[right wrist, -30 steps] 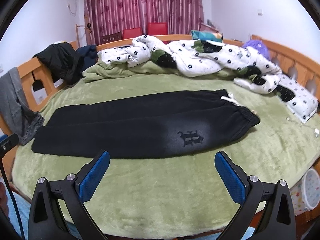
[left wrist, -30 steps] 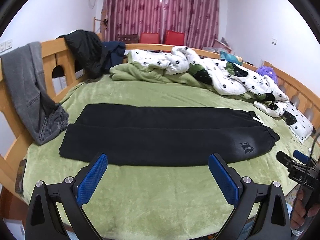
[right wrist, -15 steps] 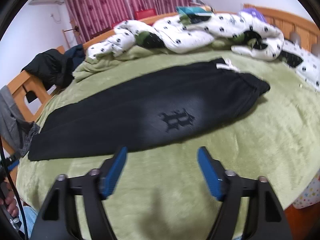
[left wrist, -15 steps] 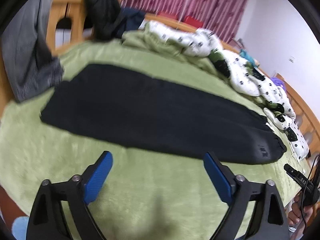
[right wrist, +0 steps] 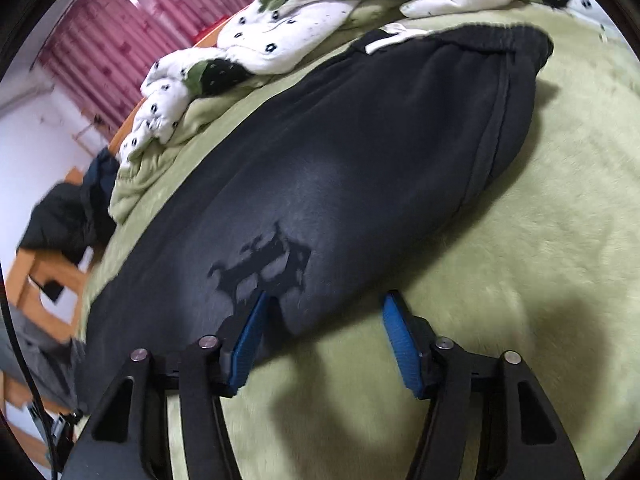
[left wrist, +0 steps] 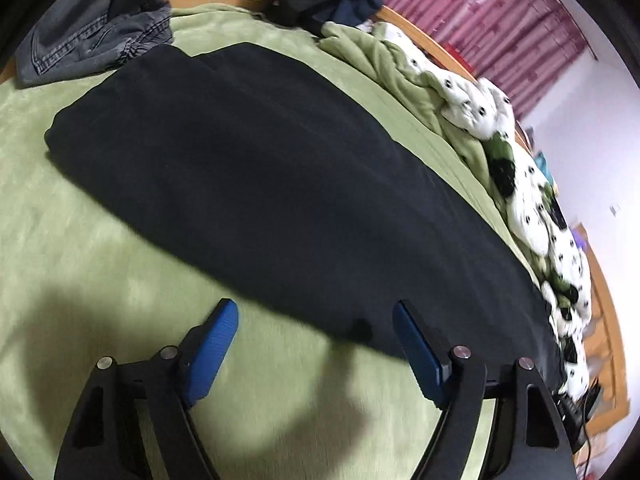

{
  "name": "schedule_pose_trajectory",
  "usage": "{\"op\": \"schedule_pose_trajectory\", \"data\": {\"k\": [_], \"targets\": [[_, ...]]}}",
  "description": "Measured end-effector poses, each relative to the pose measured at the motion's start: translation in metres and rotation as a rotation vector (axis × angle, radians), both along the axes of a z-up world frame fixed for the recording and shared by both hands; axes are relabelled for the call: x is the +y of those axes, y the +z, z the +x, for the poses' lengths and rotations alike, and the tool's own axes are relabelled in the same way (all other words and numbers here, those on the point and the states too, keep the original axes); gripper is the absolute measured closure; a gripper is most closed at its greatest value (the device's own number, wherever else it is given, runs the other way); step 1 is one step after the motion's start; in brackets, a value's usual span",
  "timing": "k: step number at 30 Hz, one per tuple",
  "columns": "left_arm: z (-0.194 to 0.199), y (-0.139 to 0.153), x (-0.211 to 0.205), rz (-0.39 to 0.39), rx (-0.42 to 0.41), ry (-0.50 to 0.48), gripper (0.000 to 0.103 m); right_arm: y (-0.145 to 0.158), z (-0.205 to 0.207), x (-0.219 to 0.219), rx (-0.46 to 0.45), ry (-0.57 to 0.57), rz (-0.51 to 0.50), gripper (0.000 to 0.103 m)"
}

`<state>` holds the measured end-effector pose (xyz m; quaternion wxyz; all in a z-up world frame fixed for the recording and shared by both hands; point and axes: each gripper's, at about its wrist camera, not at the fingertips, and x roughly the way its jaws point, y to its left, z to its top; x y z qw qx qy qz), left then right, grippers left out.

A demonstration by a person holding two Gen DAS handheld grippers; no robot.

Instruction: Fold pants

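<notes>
**Both grippers brought down to the near edge of the pants**

Within the last second, the left hand-held gripper and right hand-held gripper have been lowered close to the black pants, which are laid flat lengthwise on the green bed. Both are held open and empty, jaws straddling the near edge. A grasp for the first fold appears imminent.
</notes>
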<state>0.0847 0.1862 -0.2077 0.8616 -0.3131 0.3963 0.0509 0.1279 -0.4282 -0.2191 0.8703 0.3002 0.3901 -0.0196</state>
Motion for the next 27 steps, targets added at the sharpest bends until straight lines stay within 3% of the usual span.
{"op": "schedule_pose_trajectory", "data": {"k": [1,2,3,4,5,12,16,22,27], "targets": [[0.005,-0.002,0.004,-0.008,0.009,0.015,0.039,0.001,0.005,-0.001,0.006,-0.012,-0.003,0.058],[0.010,-0.004,0.007,-0.012,0.035,0.040,0.057,0.001,0.009,-0.002,0.013,-0.016,-0.007,0.072],[0.015,-0.006,0.009,0.002,0.055,0.054,0.067,0.002,0.014,-0.003,0.017,-0.015,-0.008,0.083],[0.018,-0.005,0.010,0.024,0.069,0.061,0.085,0.005,0.017,-0.003,0.021,-0.009,-0.001,0.084],[0.020,-0.003,0.009,0.052,0.079,0.058,0.090,0.010,0.019,-0.002,0.016,-0.007,0.000,0.087],[0.045,0.063,0.005,0.170,-0.066,-0.002,0.092,0.078,0.040,0.007,-0.139,0.081,-0.060,0.089],[0.090,0.087,-0.001,0.276,-0.113,-0.013,0.092,0.099,0.073,0.012,-0.195,0.131,-0.108,0.089],[0.161,0.079,0.001,0.354,-0.109,0.007,0.092,0.098,0.145,0.021,-0.223,0.177,-0.196,0.089],[0.216,0.065,-0.004,0.394,-0.089,-0.009,0.092,0.070,0.213,0.037,-0.144,0.187,-0.284,0.090]]}}
